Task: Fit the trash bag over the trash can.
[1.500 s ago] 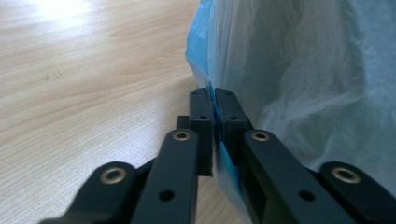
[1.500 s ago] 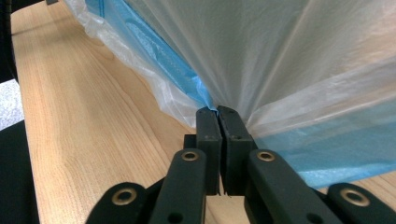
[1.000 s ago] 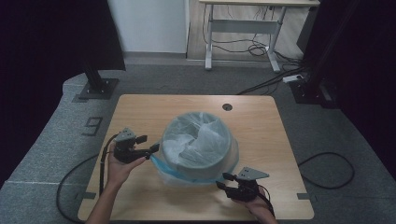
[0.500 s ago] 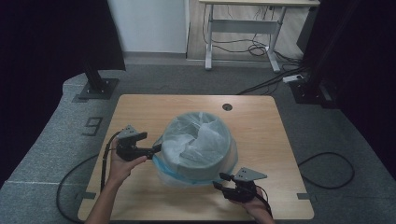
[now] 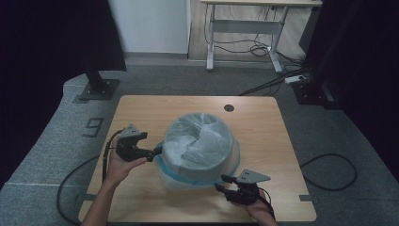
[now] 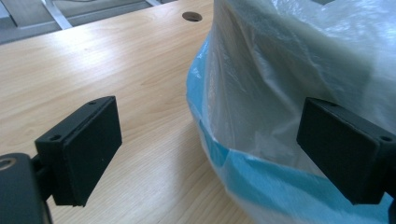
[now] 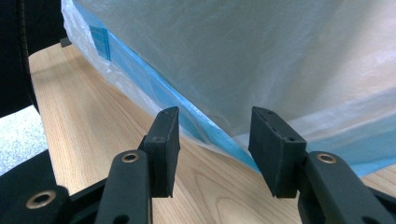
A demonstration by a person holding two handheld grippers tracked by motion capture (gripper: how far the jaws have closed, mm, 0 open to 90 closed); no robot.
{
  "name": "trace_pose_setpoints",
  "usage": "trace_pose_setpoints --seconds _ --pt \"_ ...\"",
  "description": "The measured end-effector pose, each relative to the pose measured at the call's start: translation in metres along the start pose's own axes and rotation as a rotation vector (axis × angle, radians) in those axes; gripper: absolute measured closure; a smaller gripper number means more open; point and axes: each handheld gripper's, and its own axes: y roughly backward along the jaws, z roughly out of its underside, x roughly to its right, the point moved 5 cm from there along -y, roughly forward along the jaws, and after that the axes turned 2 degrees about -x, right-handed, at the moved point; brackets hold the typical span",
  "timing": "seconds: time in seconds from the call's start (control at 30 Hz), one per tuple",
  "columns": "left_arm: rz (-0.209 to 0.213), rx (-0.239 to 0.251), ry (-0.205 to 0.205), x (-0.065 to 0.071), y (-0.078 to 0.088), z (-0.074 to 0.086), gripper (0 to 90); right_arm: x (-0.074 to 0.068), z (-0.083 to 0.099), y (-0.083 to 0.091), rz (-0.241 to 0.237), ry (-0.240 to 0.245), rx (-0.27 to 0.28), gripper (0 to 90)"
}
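Note:
A round bin [image 5: 200, 141] lined with a translucent plastic bag [image 6: 299, 70] stands mid-table; the bag's blue hem [image 5: 162, 165] hangs low around it. My left gripper [image 5: 155, 151] is at the bin's left side. Its jaws have just been opening and now stand wide [image 6: 210, 154], with a bulge of the bag between them and no pad pressing on it. My right gripper [image 5: 222, 183] is at the front right, its jaws partly apart [image 7: 215, 144]. The blue hem [image 7: 140, 70] runs just beyond its tips, ungripped.
The wooden table [image 5: 263, 122] has a cable hole [image 5: 229, 108] behind the bin. On the carpet beyond are a black stand base [image 5: 99, 88] at the left, a white desk frame [image 5: 244, 28] with cables, and a loose cable [image 5: 329, 174] at the right.
My left gripper has let the bag's edge go and its jaws stand wider. The right gripper has hardly moved.

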Motion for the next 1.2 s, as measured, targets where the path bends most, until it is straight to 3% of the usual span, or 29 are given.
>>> trace_pose_setpoints --seconds 0.17,0.27,0.37,0.5,0.83,1.07,1.2 --pt "0.027 0.041 -0.067 0.003 0.024 -0.008 7.4 0.004 0.000 0.004 0.009 -0.007 0.009 52.0" --pt "0.079 0.061 -0.097 0.008 0.033 -0.018 12.5 0.006 -0.001 0.007 0.012 -0.016 0.017 52.1" --pt "0.136 0.055 -0.139 0.018 0.033 -0.029 14.2 0.007 0.001 0.011 0.017 -0.022 0.022 51.8" --pt "0.180 0.043 -0.176 0.027 0.025 -0.040 14.3 0.011 0.005 0.020 0.034 -0.034 0.033 49.5" --pt "0.292 0.040 -0.176 0.033 0.011 -0.053 15.8 0.028 0.014 0.046 0.075 -0.102 0.058 36.0" --pt "0.333 0.037 -0.152 0.030 -0.002 -0.066 17.2 0.042 0.019 0.058 0.125 -0.135 0.067 33.9" --pt "0.379 0.044 -0.140 0.029 -0.010 -0.075 18.1 0.046 0.024 0.063 0.142 -0.151 0.064 34.0"
